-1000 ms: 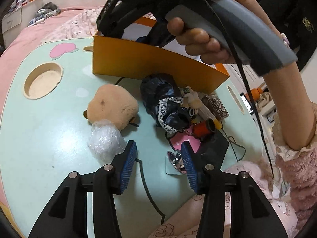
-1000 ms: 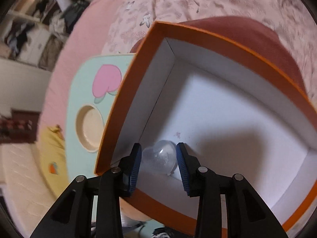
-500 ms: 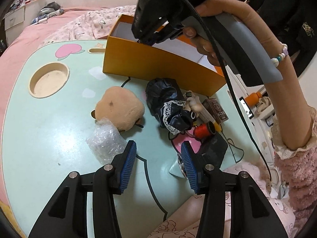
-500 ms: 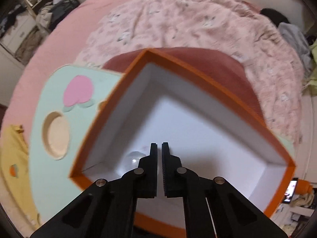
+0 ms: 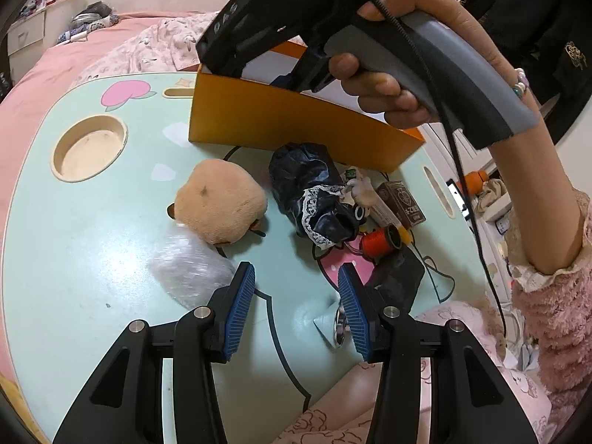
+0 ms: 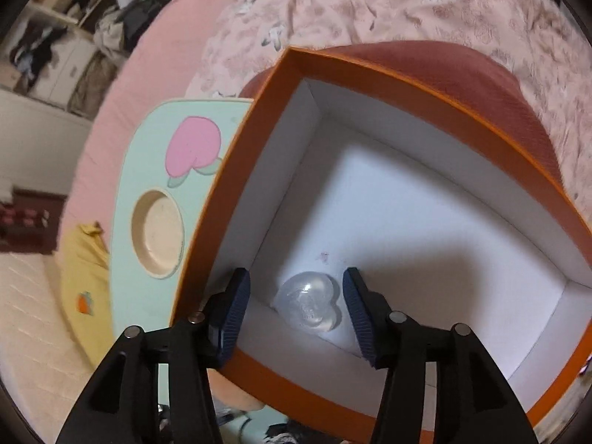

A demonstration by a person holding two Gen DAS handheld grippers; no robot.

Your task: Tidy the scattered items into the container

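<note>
- The right gripper (image 6: pixel 294 305) points down into the orange box (image 6: pixel 425 88); its jaws have just been opening and now stand apart, holding nothing.
- A clear heart-shaped piece (image 6: pixel 309 305) lies on the white box floor between the blue pads, touching neither, near the box's left corner.
- The right hand (image 5: pixel 392 85) grips the grey handle above the box, a beaded bracelet (image 5: pixel 520 81) at the wrist.
- The left gripper (image 5: pixel 296 312) hovers over the mint table (image 5: pixel 74 259), jaws partly open with nothing between them.
- Just beside its left pad lies a crumpled clear wrap (image 5: pixel 188 270), touching a tan plush (image 5: pixel 220 209).
- Past the right pad lies a black item (image 5: pixel 399 277), and beyond it an orange thread spool (image 5: pixel 381 240), a small brown card box (image 5: pixel 401 203) and a dark lace-trimmed cloth (image 5: pixel 310 192).
- These all lie on the table in front of the box, outside it.
- A round recess (image 5: pixel 88 148) and a pink peach print (image 5: pixel 124 92) mark the table's far left.
- The table sits on a pink bed (image 6: pixel 370 7).
</note>
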